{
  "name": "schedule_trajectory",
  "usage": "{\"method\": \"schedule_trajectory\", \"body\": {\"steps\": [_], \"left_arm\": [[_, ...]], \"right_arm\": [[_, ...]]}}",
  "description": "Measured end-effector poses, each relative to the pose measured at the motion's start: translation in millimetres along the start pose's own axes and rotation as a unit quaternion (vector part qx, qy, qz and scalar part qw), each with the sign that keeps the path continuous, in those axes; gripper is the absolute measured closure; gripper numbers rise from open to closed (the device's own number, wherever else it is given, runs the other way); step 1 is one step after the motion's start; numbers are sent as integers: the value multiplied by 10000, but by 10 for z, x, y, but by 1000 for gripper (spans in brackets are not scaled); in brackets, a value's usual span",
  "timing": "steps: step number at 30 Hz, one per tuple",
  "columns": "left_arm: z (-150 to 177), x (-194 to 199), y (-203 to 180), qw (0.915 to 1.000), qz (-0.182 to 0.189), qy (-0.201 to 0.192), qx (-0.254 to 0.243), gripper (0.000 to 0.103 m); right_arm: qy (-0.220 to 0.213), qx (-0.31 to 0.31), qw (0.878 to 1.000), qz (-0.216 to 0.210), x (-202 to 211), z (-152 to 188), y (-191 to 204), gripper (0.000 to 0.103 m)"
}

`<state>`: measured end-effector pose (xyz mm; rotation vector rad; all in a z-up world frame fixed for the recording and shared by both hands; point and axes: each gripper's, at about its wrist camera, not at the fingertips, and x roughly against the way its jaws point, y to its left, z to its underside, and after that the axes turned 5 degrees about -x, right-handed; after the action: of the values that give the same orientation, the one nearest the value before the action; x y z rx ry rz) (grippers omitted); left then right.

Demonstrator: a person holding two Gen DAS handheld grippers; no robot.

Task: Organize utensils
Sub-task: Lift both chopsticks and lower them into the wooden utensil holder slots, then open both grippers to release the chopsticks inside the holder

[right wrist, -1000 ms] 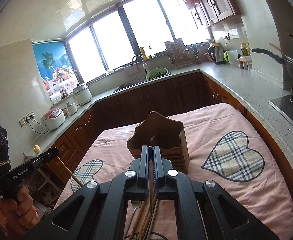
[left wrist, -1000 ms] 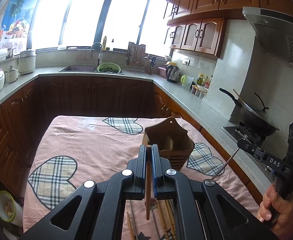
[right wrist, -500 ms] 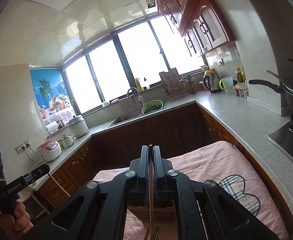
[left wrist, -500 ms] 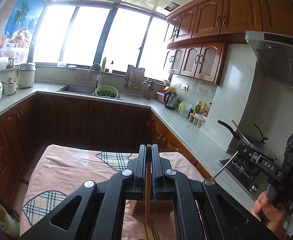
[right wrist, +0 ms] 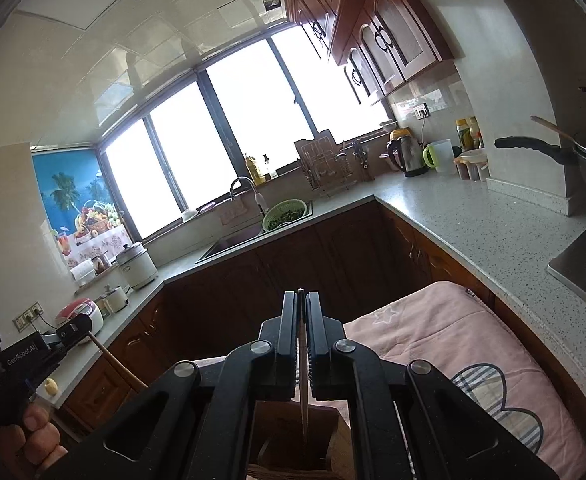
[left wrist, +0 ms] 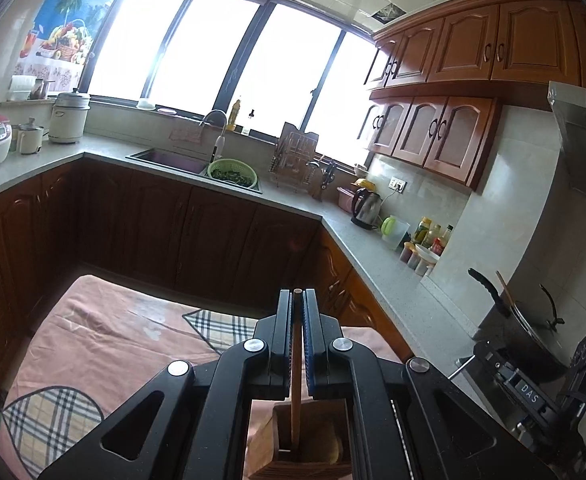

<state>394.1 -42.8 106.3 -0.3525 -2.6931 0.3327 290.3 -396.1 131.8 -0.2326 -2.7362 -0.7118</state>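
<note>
Left wrist view: our left gripper (left wrist: 297, 322) clamps a light, stiff, slender brown wooden chopstick (left wrist: 294, 376) near its top, over the brown wooden holder (left wrist: 313, 440).

Kitchen, daylight strong through the bay window (left wrist: 229, 48), panes blown out white. Sink (left wrist: 169, 159) directly below the window; grey counter (left wrist: 357, 236) wraps right of the sink. Dark wood cabinets (left wrist: 445, 136) right of the window. Tropical poster (left wrist: 65, 20) left of it.
</note>
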Motion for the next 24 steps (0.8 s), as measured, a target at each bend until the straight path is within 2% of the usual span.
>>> {"method": "schedule_trajectory", "body": {"steps": [7, 13, 19, 23, 24], "left_arm": [[243, -575, -10, 9996, -129, 195, 130, 100], [375, -851, -38, 9990, -176, 373, 175, 99], [344, -851, -70, 9992, -202, 341, 47, 98], [344, -854, -86, 9991, -196, 388, 7, 98], [354, -806, -60, 9990, -210, 395, -17, 95]], "right_arm": [[242, -244, 9994, 23, -339, 323, -197, 99], [288, -270, 9992, 30, -448, 524, -264, 99], [397, -304, 9987, 119, -487, 446, -324, 99], [547, -395, 9977, 106, -527, 435, -366, 94], [559, -390, 9976, 109, -528, 436, -367, 94]]}}
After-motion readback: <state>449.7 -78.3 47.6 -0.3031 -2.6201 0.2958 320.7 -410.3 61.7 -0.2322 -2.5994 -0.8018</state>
